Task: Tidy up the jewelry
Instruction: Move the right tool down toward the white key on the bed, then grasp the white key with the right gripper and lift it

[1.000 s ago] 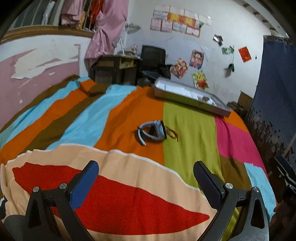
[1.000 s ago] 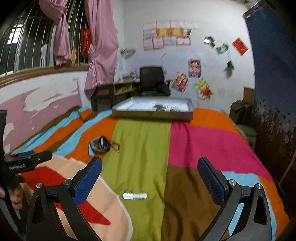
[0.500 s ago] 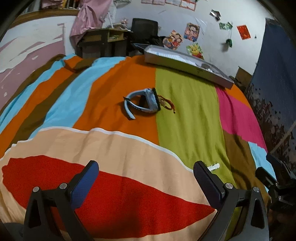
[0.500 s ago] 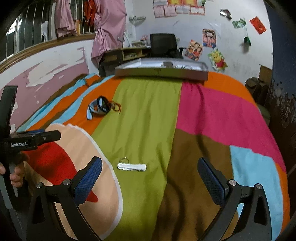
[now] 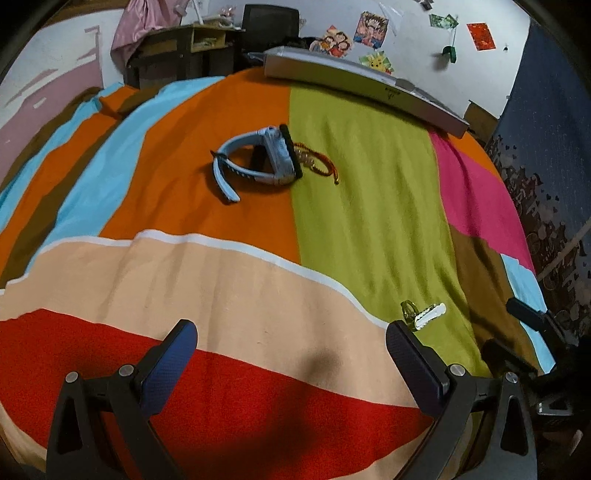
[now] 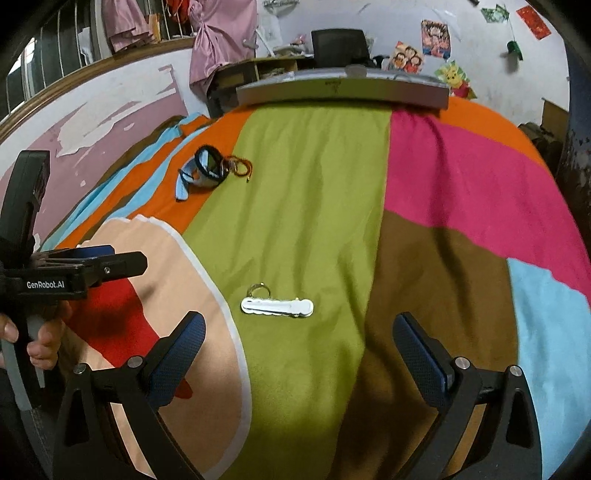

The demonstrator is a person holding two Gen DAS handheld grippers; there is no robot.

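A bed covered by a bright patchwork blanket [image 5: 362, 192] of orange, lime green, pink, brown, pale blue, peach and red filled both views. The left tongs [image 5: 291, 354] hung low over the peach and red part of the blanket, spread wide with nothing between them. The right tongs [image 6: 299, 354] hung over the green and brown panels, likewise spread wide and empty.

A pale blue watch [image 5: 258, 160] lay on the orange stripe, its strap curled and its dark-rimmed face standing on edge at the border with the green panel. Touching its face, on the green, lay a thin red and orange cord bracelet [image 5: 319, 166]. Well apart from these, nearer the cameras, a white hair clip [image 6: 277, 307] lay flat on the green panel, just ahead of the right tongs and between their two fingers. A small ring [image 6: 259, 289] rested against the clip's far edge.

At the far end of the bed sat a long, shallow grey tray [image 6: 343, 92]; what it held could not be made out. In the right wrist view, a hand [image 6: 40, 339] gripped the handle of the left tool at the left edge. Posters [image 5: 371, 26] hung on the white wall behind.
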